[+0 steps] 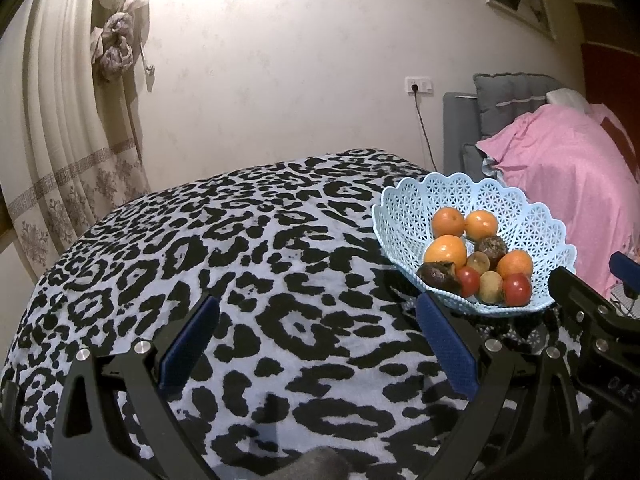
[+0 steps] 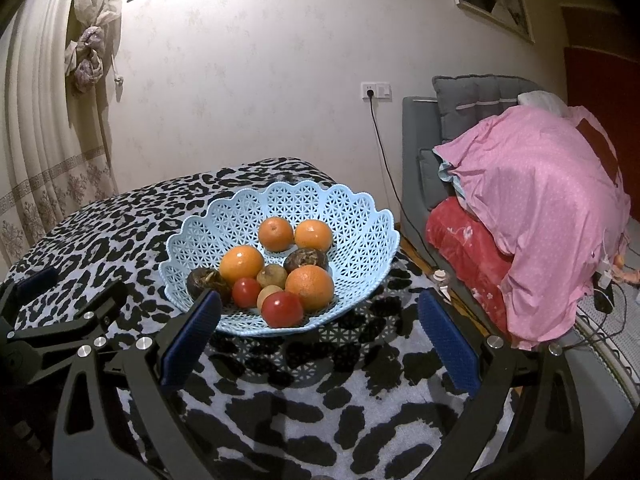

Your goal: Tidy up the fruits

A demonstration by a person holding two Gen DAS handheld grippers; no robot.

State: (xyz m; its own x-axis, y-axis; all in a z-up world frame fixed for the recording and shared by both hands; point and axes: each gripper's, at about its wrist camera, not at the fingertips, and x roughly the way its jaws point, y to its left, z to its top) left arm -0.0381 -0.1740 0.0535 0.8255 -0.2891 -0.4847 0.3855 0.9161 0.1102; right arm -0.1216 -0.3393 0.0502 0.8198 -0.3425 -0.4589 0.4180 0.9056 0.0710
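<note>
Over the leopard-print black-and-white blanket (image 2: 280, 408) I've got both grippers hanging, and right ahead sits the pale blue scalloped lattice plastic basket (image 2: 352, 216), resting on that blanket. Inside the basket I count four round oranges (image 2: 241, 264), two glossy red tomato-like fruits (image 2: 282, 309), a couple of small tan-brown round fruits (image 2: 272, 276) and two dark wrinkled brown ones (image 2: 306, 261), all piled toward the basket's near side. No loose fruit shows on the blanket around the basket in either view, so I judge the gathering is done or nearly so; if any sorting by kind is wanted, that is left, as the kinds lie mixed together.

My right gripper (image 2: 320, 344) is spread wide with nothing between its blue-padded fingers (image 2: 191, 342), poised just short of the basket's near rim. My left gripper (image 1: 320, 344) is likewise spread wide and holding nothing, off to the basket's left over bare blanket.

Now the views. From the right wrist I see the whole basket head-on, plus a red floral cover (image 2: 464, 248) beside the basket's right, under a pink dotted quilt (image 2: 540, 208), and cables on the floor beyond. From the left wrist the basket (image 1: 472, 196) sits at the right and partly behind the finger, but I get the long stretch of blanket left of the basket and more of the cream curtain (image 1: 60, 140).
</note>
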